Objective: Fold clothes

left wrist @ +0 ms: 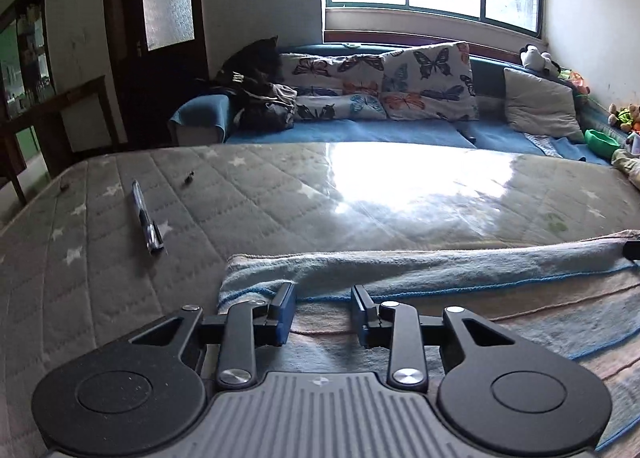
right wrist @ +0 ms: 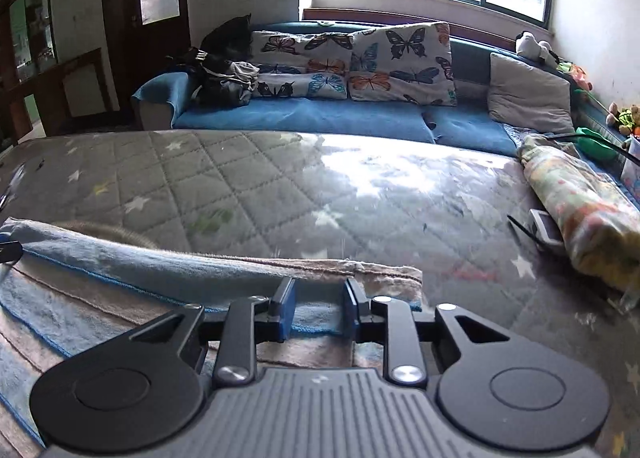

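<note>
- Lying flat on the near part of the quilted star-print mattress (left wrist: 280, 194): a striped towel (left wrist: 460, 270), pale blue and beige, with its far edge turned back over itself into a long band.
- Left gripper (left wrist: 323, 308): fingers spread apart, holding nothing, low over the towel's left end, just inside its corner.
- Right gripper (right wrist: 319, 304): fingers likewise parted and empty, low over the towel's right end, near the beige hem.
- Step, as a judgement: one fold lies across the towel's length. The parted fingers at both ends fit either a fold just let go or a fresh grip being lined up; these views do not settle which.
- Any further fold would call for both ends to be pinched together and carried evenly, so the edges stay matched.
- Pen (left wrist: 147, 224) lies on the mattress left of the towel, well apart; a rolled patterned blanket (right wrist: 580, 210) lies off to the right.
</note>
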Demonstrator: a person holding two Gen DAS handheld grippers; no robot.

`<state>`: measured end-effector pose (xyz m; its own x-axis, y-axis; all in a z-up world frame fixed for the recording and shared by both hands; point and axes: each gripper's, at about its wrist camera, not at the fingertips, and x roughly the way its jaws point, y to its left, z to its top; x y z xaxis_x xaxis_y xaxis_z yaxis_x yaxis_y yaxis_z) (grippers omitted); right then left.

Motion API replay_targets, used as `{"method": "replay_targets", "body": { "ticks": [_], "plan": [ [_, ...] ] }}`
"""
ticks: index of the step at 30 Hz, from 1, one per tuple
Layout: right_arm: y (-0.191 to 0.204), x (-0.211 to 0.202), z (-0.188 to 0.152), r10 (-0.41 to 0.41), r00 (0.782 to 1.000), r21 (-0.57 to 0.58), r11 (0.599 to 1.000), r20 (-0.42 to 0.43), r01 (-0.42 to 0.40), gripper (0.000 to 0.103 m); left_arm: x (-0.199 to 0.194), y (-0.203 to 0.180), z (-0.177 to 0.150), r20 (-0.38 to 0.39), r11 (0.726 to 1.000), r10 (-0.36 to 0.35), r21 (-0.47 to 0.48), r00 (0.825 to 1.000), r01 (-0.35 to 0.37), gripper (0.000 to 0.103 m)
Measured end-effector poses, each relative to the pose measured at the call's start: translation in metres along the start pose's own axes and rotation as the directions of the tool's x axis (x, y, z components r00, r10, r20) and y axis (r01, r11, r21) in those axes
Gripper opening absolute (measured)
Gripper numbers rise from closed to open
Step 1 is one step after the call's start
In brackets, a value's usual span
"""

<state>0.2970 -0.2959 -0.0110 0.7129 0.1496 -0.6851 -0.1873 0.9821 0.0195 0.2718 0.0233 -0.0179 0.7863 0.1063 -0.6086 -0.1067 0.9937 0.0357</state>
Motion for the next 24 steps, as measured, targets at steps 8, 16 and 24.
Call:
{"method": "replay_targets", "body": {
  "ticks": [8, 16, 24],
  "plan": [
    [-0.002, 0.001, 0.013, 0.006, 1.0, -0.047, 0.999, 0.008, -0.006, 0.027, -0.012, 0.0, 0.006, 0.042, 0.999, -0.035, -0.01, 0.999, 0.036, 0.038],
    [0.013, -0.001, 0.011, 0.095, 0.995, -0.055, 0.994, -0.023, -0.097, 0.029, 0.005, 0.013, 0.022, 0.021, 0.999, 0.037, -0.025, 0.999, -0.036, 0.051],
    [0.009, 0.008, 0.009, 0.077, 0.997, -0.061, 0.995, -0.026, -0.079, 0.034, 0.02, 0.012, 0.021, 0.016, 0.999, 0.033, -0.015, 0.999, -0.033, 0.008]
  ]
}}
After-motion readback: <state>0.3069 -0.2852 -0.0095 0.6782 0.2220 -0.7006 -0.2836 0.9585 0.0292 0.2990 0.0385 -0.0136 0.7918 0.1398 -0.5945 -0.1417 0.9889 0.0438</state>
